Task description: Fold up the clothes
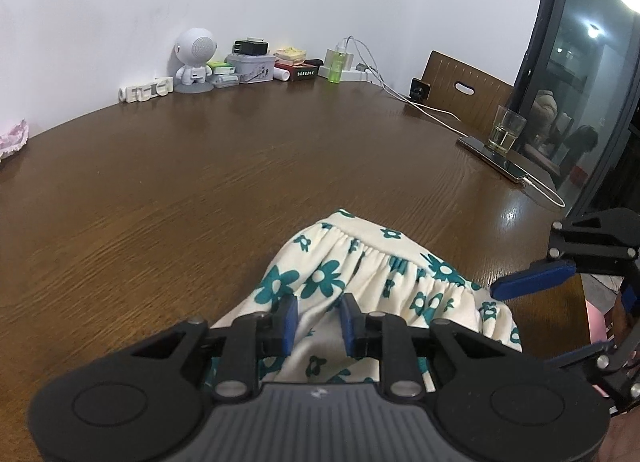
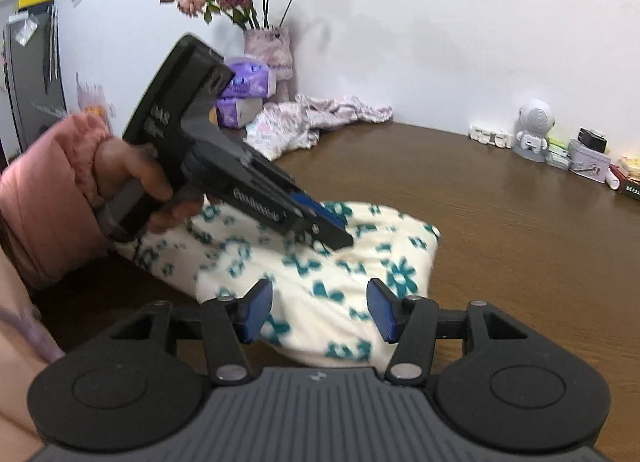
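A cream garment with teal flowers (image 1: 360,262) lies bunched on the brown wooden table (image 1: 160,181), its gathered waistband turned away from me. My left gripper (image 1: 318,322) has its blue pads narrowly apart, with a ridge of this fabric pinched between them. In the right wrist view the left gripper (image 2: 332,229) slants down onto the garment (image 2: 340,262), held by a hand in a pink sleeve (image 2: 52,197). My right gripper (image 2: 320,310) stands open over the garment's near edge, its pads apart from the cloth. One of its blue fingers (image 1: 532,282) shows at the right of the left wrist view.
A white robot figure (image 1: 194,61), tins and boxes line the wall. A glass of liquid (image 1: 506,129) stands by a phone (image 1: 496,157) with a cable near the right edge, before a chair (image 1: 464,89). Pink clothes (image 2: 320,117), tissue packs (image 2: 244,89) and a flower vase (image 2: 268,49) fill the far corner.
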### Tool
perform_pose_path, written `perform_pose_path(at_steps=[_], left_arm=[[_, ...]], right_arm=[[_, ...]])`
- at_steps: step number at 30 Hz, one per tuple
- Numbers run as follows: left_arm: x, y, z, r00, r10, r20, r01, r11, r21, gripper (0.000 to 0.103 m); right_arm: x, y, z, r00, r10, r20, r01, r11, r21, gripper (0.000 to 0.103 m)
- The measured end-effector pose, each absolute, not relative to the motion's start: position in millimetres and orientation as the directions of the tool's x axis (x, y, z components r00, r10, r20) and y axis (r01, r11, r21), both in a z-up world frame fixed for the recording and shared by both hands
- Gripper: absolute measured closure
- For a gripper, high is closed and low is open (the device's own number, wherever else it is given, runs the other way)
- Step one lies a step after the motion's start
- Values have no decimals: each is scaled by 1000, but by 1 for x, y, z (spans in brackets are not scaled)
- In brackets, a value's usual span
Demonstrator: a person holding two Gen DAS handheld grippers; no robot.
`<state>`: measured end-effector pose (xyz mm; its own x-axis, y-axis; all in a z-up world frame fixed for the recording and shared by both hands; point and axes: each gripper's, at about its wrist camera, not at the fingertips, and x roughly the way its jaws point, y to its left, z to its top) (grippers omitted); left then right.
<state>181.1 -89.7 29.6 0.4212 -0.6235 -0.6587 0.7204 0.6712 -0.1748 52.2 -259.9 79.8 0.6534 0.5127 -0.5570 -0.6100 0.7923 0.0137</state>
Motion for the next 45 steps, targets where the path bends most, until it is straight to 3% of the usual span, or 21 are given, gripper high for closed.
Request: perform_pose_path(at_steps=[8, 9, 10, 11, 15, 18, 22, 25, 29, 33, 40, 45], left_arm=[[180, -91, 31, 423, -622, -659, 720, 672, -172, 82], [181, -91, 31, 423, -622, -658, 720, 672, -173, 82], [181, -92, 32, 423, -623, -658, 720, 672, -173, 82], [180, -91, 32, 424, -624, -657, 721, 671, -172, 82], [176, -87, 37, 423, -633, -648, 727, 664, -174, 81], [170, -79, 45, 421, -652, -631, 736, 652, -181, 75], [157, -76, 55, 380, -697, -609, 792, 585, -175, 47], [145, -78, 55, 358, -705, -612, 832, 539, -134, 37], [137, -81, 48, 361, -672, -647, 849, 524, -71, 36], [138, -85, 35, 348, -628, -696, 853, 520, -43, 46], [135, -78, 32, 355, -619, -701, 854, 519, -25, 45], [130, -73, 32, 373, -604, -704, 850, 527, -2, 45]], right_arm=[[36, -250, 74, 658, 477, -583, -673, 720, -170, 51], [38, -245, 72, 657, 469, -591, -679, 708, -193, 58], [41, -239, 70, 655, 461, -599, -685, 696, -214, 72], [44, -234, 67, 650, 456, -608, -692, 686, -224, 79], [57, -221, 62, 639, 461, -616, -708, 666, -236, 87], [61, -217, 59, 627, 469, -622, -720, 654, -232, 87], [69, -217, 49, 615, 462, -639, -713, 672, -199, 87], [71, -217, 47, 615, 466, -636, -702, 690, -174, 87], [73, -220, 45, 612, 474, -632, -695, 705, -144, 87], [73, -227, 48, 608, 495, -621, -687, 720, -98, 86], [71, -263, 73, 632, 564, -531, -653, 757, 28, 72], [83, -271, 67, 677, 502, -538, -603, 798, -15, 72]])
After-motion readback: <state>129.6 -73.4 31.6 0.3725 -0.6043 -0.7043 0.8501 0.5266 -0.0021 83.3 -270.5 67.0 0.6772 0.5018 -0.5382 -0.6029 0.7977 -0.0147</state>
